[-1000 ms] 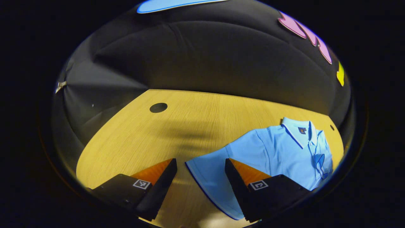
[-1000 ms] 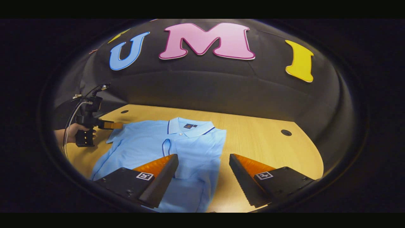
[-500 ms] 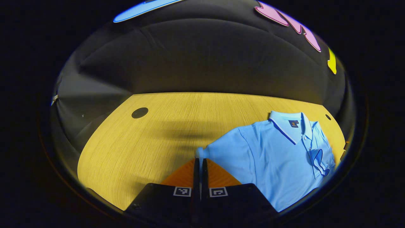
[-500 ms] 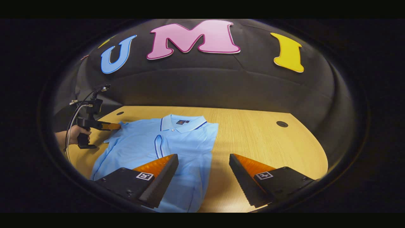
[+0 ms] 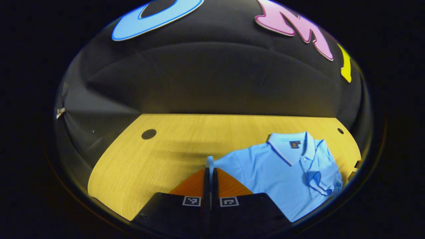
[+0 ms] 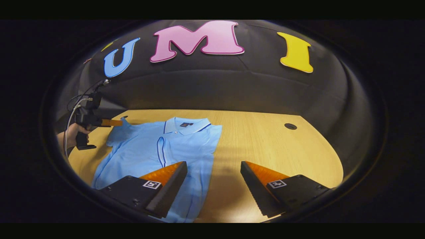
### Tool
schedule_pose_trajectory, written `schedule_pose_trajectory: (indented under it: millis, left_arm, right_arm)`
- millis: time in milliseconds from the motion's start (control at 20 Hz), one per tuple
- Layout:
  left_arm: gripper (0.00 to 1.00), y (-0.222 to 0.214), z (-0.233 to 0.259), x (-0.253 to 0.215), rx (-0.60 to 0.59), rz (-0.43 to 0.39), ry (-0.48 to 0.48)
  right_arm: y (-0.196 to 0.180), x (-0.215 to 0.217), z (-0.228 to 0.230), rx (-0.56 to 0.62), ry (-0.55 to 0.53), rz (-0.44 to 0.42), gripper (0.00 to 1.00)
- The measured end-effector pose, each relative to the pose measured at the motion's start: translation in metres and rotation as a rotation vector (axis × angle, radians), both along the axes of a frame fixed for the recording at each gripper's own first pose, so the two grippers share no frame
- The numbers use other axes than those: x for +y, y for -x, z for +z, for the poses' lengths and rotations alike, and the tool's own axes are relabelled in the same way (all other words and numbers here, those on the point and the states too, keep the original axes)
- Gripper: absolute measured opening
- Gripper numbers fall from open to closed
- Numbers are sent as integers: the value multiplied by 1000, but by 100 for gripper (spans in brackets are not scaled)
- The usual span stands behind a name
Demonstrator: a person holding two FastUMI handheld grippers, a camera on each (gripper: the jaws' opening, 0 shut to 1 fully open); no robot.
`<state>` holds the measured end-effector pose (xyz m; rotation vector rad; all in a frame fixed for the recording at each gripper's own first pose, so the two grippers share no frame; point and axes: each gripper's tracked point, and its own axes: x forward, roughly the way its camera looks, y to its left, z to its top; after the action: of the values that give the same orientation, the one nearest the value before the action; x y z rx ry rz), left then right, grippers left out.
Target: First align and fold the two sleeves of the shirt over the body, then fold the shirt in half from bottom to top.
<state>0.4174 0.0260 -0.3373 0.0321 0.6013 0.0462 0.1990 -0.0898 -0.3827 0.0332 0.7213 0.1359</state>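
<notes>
The jaws of the left gripper (image 5: 209, 172) are pressed together on the edge of a sleeve (image 5: 210, 161) of a light blue polo shirt (image 5: 279, 172), a small tab of the cloth standing up just above the closed tips. In the left gripper view, a dark round hole (image 5: 148, 134) in the wooden table (image 5: 159, 156) lies well off to the left of the jaws and farther ahead. Bare wood lies to the left of the jaws, and the shirt spreads out flat to their right, its collar (image 5: 292, 146) with a dark trim line ahead and to the right, and the other sleeve (image 5: 317, 181) folded over the body at the far right.

The jaws of the right gripper (image 6: 214, 176) stand wide apart, holding nothing. In the right gripper view, far to the left of these jaws and ahead of them, a hand (image 6: 71, 134) holds the left gripper (image 6: 119, 123) by its handle, with cables rising from it; its tip meets the sleeve (image 6: 121, 131) at the shirt's shoulder corner, lifted off the wood. The polo shirt (image 6: 159, 152) lies ahead of and partly under the left finger (image 6: 166, 186), its collar (image 6: 187, 124) pointing toward the back wall and a folded sleeve with dark trim (image 6: 161, 151) lying along the chest. The shirt's right edge runs down into the gap between the fingers. The right finger (image 6: 262, 187) hangs over bare table (image 6: 282, 149), and ahead and to the right of it is a second dark round hole (image 6: 290, 126).
</notes>
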Motion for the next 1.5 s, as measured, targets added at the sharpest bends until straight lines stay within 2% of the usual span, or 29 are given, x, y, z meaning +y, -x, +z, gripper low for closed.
schedule_pose_trajectory:
  millis: [250,450,500,550,600,650,800,850,900,950,1000,1200,1250,1300,1350,1450,1500]
  left_arm:
    - [6,-1,27,-79,-36,-105,100]
    - [6,14,20,-134,16,-189,188]
    - [10,18,18,-144,28,-207,207]
    - [5,21,19,-153,28,-220,225]
    - [20,28,22,-161,23,-238,245]
    - [26,35,27,-167,13,-258,261]
    - [68,65,37,-165,-22,-292,242]
    - [77,77,42,-158,-34,-284,220]
    - [95,89,45,-151,-48,-274,198]
    - [96,105,50,-143,-61,-264,178]
    - [97,122,53,-135,-71,-255,159]
    - [97,197,61,-104,-65,-211,123]
    - [97,216,60,-97,-56,-197,123]
    - [98,235,59,-91,-46,-183,124]
    - [98,252,57,-85,-35,-172,126]
    - [98,290,49,-74,-3,-156,124]
    - [97,306,45,-71,14,-150,123]
  right_arm:
    - [17,-1,3,-6,-11,-37,100]
    - [37,1,7,-12,-1,-57,100]
    - [42,2,7,-9,-2,-66,100]
    - [49,3,7,-4,-7,-73,100]
    - [54,5,7,0,-12,-77,100]
    - [61,5,6,5,-11,-82,100]
    - [77,7,5,22,-7,-98,100]
    - [79,8,5,28,-13,-102,100]
    - [84,10,7,32,-16,-106,100]
    - [98,11,12,33,-18,-107,96]
    - [108,13,17,35,-19,-107,100]
    - [147,18,28,63,-16,-105,100]
    - [160,19,29,76,-20,-106,96]
    - [173,22,30,92,-28,-109,100]
    - [186,26,31,110,-37,-110,100]
    - [211,33,30,149,-43,-106,94]
    - [223,35,32,162,-43,-101,99]
